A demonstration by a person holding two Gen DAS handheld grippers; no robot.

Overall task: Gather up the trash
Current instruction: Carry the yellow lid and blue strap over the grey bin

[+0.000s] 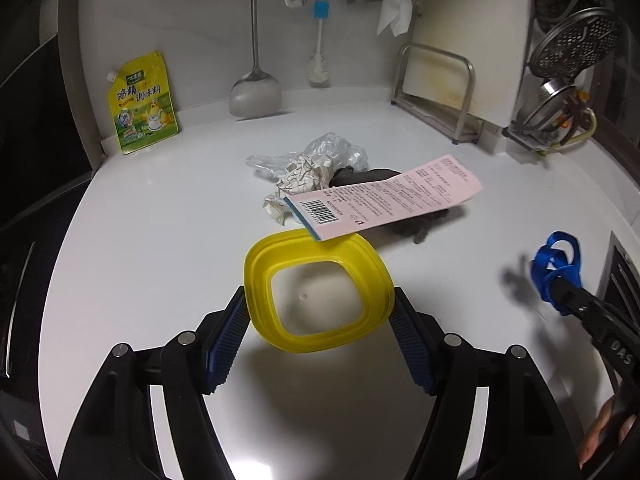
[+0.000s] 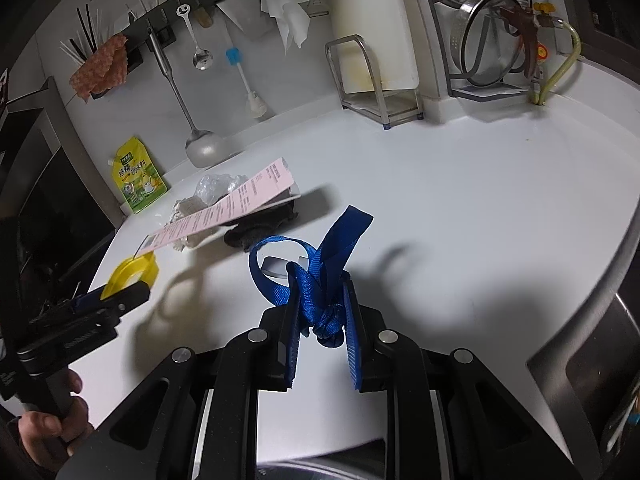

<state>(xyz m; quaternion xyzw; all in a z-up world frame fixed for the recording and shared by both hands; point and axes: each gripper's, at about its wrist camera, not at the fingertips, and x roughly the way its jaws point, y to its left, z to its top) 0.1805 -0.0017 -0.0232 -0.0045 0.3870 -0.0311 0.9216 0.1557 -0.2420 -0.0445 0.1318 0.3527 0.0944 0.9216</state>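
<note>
White counter (image 1: 140,240), left tool (image 1: 320,312) clamping yellow lid (image 1: 260,280), right tool (image 2: 320,320) pinching blue ribbon (image 2: 340,240)

Bare counter (image 2: 460,208) right of the trash heap (image 2: 224,204).

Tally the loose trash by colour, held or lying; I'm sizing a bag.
Yellow: 1, ring
Blue: 1, ribbon
Pink: 1, slip
Clear: 1, plastic wrap
White patterned: 1, crumpled paper
Grey: 1, cloth
Total: 6

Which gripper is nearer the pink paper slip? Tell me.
Left. The left gripper, holding the yellow lid, sits just below the pink paper slip, whose corner overlaps the lid. The right gripper, shut on the blue ribbon, is farther off to the side.
</note>
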